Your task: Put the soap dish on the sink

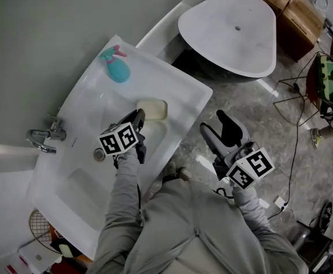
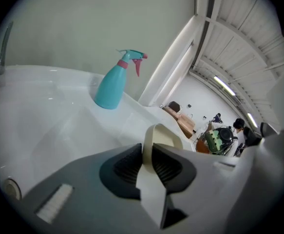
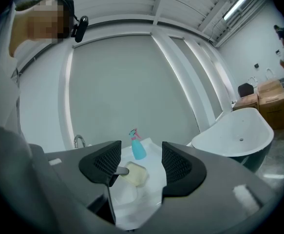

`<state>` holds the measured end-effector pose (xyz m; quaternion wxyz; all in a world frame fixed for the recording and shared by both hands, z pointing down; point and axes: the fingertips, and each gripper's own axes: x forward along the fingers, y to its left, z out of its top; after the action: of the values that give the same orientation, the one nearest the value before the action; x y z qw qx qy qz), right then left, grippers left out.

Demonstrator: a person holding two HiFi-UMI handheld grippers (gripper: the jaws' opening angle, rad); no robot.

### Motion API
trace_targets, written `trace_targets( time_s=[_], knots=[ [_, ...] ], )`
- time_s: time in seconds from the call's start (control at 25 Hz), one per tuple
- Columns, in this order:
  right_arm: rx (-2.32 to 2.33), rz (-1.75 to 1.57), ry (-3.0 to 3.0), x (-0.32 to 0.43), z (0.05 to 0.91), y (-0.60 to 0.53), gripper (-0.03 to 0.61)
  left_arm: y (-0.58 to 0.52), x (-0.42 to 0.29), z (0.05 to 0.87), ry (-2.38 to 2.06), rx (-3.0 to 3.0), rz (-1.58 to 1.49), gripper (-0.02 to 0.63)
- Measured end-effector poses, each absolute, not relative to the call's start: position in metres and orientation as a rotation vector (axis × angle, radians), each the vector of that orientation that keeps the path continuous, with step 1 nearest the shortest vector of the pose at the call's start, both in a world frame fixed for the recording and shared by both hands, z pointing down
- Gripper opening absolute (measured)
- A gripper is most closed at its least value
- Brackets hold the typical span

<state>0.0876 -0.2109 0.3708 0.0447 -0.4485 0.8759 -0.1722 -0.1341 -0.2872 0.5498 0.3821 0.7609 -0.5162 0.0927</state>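
Note:
A cream soap dish point(image 1: 152, 109) is over the white sink point(image 1: 183, 96), at the right rim of the basin; whether it rests on the sink I cannot tell. My left gripper point(image 1: 139, 119) is shut on the dish's near edge. In the left gripper view the dish point(image 2: 167, 136) stands on edge between the closed jaws of the left gripper point(image 2: 147, 151). My right gripper point(image 1: 213, 123) hangs open over the floor, right of the sink, holding nothing. The right gripper view looks past the right gripper point(image 3: 141, 162) to the dish point(image 3: 135, 174).
A teal spray bottle point(image 1: 116, 67) stands at the sink's far corner. The faucet point(image 1: 46, 137) is on the left, the drain point(image 1: 99, 154) in the basin. A white bathtub point(image 1: 235, 27), cardboard boxes point(image 1: 292, 10) and floor cables point(image 1: 295, 90) lie to the right.

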Motion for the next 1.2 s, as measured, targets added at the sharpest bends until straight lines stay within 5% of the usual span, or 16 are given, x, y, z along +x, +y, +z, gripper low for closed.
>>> trace_targets(
  time_s=[1.2],
  knots=[
    [-1.446,-0.569,2.641,0.108,0.381,-0.225,0.263,-0.321,-0.113,0.574,-1.338,1.919,0.364,0.117]
  ],
)
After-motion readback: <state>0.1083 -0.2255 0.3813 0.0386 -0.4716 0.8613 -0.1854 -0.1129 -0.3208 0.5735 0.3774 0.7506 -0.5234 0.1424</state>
